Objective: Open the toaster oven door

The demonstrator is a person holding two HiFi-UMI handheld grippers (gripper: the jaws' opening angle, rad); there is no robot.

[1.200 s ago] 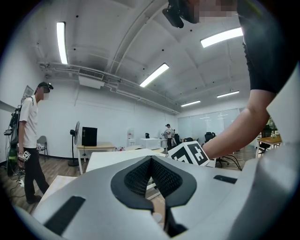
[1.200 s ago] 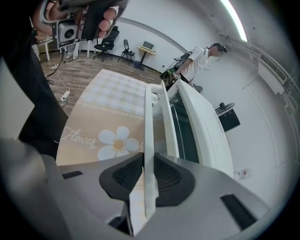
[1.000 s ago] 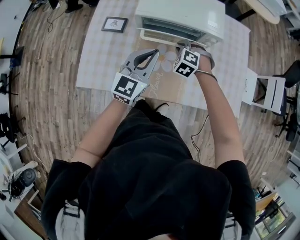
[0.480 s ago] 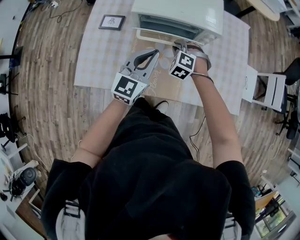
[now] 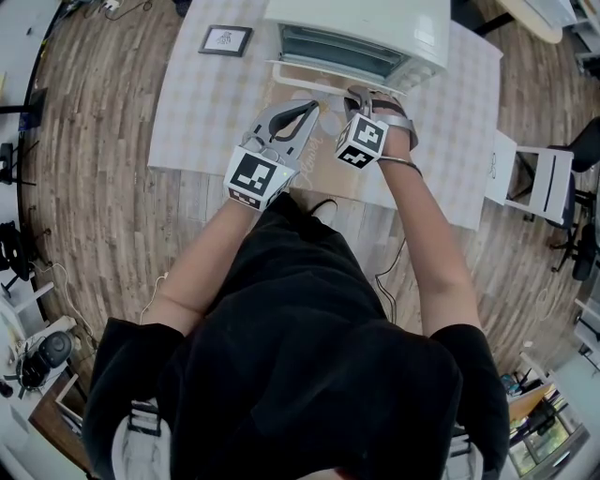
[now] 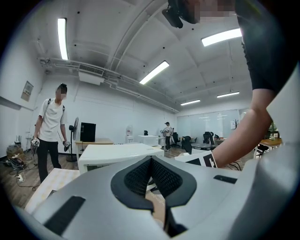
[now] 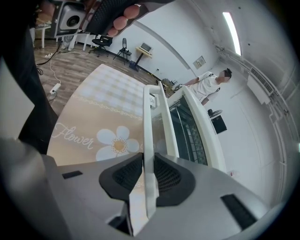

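While your right gripper (image 7: 149, 176) pinches the white handle (image 7: 148, 136) of the toaster oven (image 5: 366, 23), its pads press the bar from both sides. That gives you firm purchase for swinging the door (image 7: 183, 126) toward you. The door sits just ahead of the jaws and looks tipped partway off the oven front, though the steep angle makes that hard to judge. Your left gripper (image 5: 307, 108) hangs just beside the right one, over the flowered mat (image 7: 93, 136), with its pads pressed together on nothing. I judge it is parked there to stay out of the door's arc.
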